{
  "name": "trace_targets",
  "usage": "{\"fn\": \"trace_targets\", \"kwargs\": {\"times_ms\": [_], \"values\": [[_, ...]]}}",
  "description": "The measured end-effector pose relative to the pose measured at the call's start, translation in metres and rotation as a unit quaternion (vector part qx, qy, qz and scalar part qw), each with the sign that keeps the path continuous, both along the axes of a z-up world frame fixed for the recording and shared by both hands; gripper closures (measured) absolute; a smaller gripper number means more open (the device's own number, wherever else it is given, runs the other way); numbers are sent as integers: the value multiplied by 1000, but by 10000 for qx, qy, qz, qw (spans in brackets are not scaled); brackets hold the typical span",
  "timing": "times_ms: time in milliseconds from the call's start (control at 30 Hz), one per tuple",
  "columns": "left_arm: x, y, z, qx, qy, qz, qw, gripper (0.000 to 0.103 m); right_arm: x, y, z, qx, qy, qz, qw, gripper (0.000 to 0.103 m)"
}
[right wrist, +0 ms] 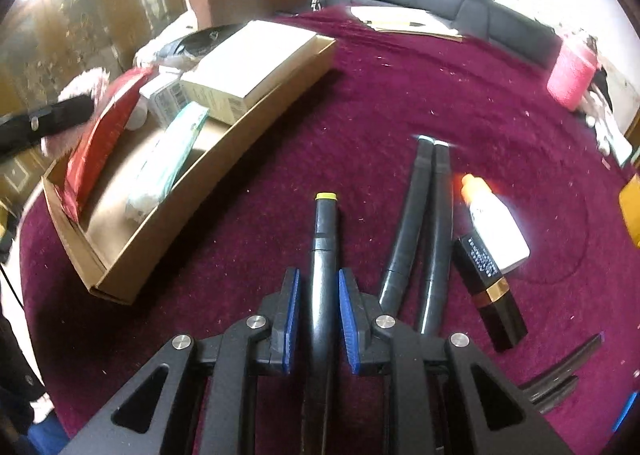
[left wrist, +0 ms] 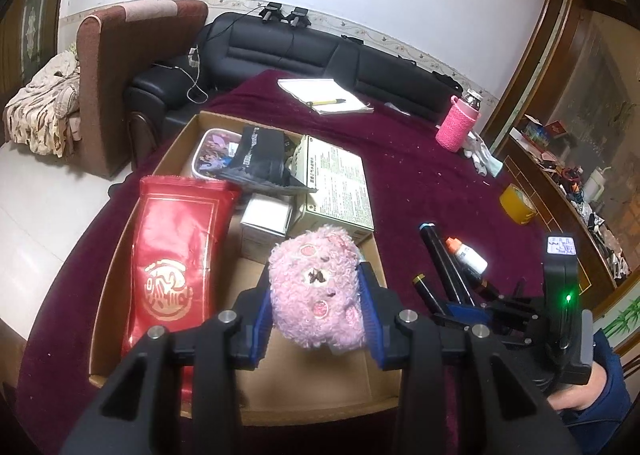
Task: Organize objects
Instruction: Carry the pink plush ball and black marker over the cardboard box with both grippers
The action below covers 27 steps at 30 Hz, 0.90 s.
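Left gripper (left wrist: 318, 295) pinches the pink plush toy (left wrist: 316, 287) between its blue pads, hanging over the cardboard box (left wrist: 376, 255). Right gripper (right wrist: 319, 295) brackets the yellow-capped marker (right wrist: 325, 255) lying on the maroon cloth (right wrist: 360, 103); pads look just short of contact. Risk: the round barrel could roll away if one pad lands first. Ahead-right, two black pens (right wrist: 424, 215), a lipstick (right wrist: 488, 287) and a white bottle (right wrist: 494, 219). Only the left view reveals the red pouch (left wrist: 176, 255) fully.

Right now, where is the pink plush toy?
In the left wrist view the pink plush toy sits between the left gripper's fingers, over the cardboard box, right of the red packet.
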State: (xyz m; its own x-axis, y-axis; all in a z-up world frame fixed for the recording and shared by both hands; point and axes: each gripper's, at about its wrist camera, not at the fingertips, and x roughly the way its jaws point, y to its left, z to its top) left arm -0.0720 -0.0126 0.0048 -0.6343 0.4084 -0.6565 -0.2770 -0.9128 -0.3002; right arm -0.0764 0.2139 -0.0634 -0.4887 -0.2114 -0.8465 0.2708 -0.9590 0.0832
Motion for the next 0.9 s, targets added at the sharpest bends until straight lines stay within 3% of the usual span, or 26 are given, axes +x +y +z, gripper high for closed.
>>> {"fn": "trace_targets", "kwargs": {"times_ms": [100,133,267,300,367,400,433,700,900], "values": [[0,3,-1,-7,-13,-50,10000,66,-7,-7,0,-373,-342,252,9984,33],[0,4,-2,-10,-16,-70,10000,66,-3,-15,1,-287,-361,336,9984,26],[0,8,-3,-31,-33,-105,9999,66,7,-37,-3,374,-55,371,9986,24],[0,8,-2,-39,-28,-108,9999,66,8,-37,-3,406,-1,364,9985,27],[0,8,-2,-46,-18,-93,9999,66,9,-33,1,417,64,307,9986,47],[0,8,-3,-48,-21,-89,9999,66,8,-28,2,398,58,229,9989,75],[0,8,-3,-51,-27,-81,10000,66,7,-22,3,366,28,144,9992,86],[-1,8,-4,-72,-37,-66,9999,66,17,-2,13,-423,-63,-49,9991,86],[-3,-4,-5,-133,-72,15,9999,66,17,-19,48,-1548,-2,-27,9879,86]]}}
